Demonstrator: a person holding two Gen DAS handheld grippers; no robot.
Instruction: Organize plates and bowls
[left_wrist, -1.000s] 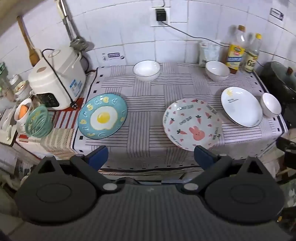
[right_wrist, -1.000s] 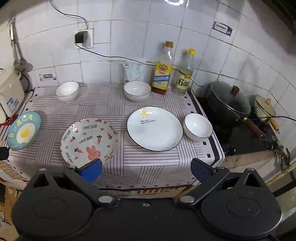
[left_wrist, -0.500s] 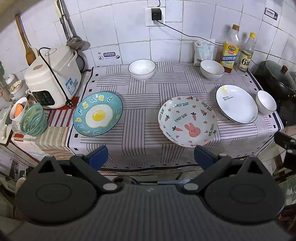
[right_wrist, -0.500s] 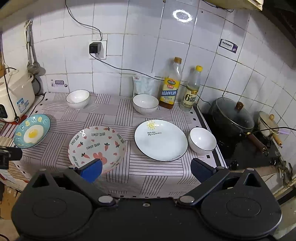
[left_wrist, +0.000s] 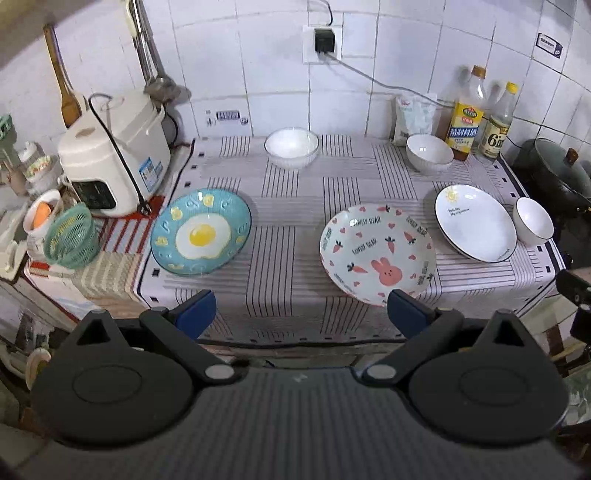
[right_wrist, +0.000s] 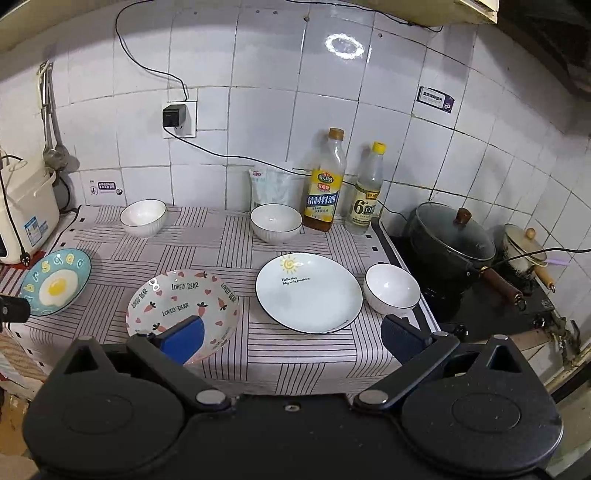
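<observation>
Three plates lie on the striped cloth: a blue fried-egg plate (left_wrist: 201, 232) (right_wrist: 55, 282) at the left, a pink rabbit plate (left_wrist: 376, 254) (right_wrist: 177, 299) in the middle, and a white sun plate (left_wrist: 474, 223) (right_wrist: 308, 293) to the right. Three white bowls stand there too: back left (left_wrist: 291, 147) (right_wrist: 143, 217), back right (left_wrist: 429, 153) (right_wrist: 276, 222), and one beside the white plate (left_wrist: 534, 220) (right_wrist: 391, 288). My left gripper (left_wrist: 301, 314) is open and empty before the table's front edge. My right gripper (right_wrist: 291, 338) is also open, empty, hovering near the front edge.
A white rice cooker (left_wrist: 114, 158) and a green basket (left_wrist: 72, 240) stand left of the cloth. Two bottles (right_wrist: 323, 184) and a bag line the tiled back wall. A lidded black pot (right_wrist: 452, 236) sits on the stove at the right.
Both grippers have pulled back and tilted upward, so more wall shows and the dishes sit lower in view. No dish has moved; both grippers stay open.
</observation>
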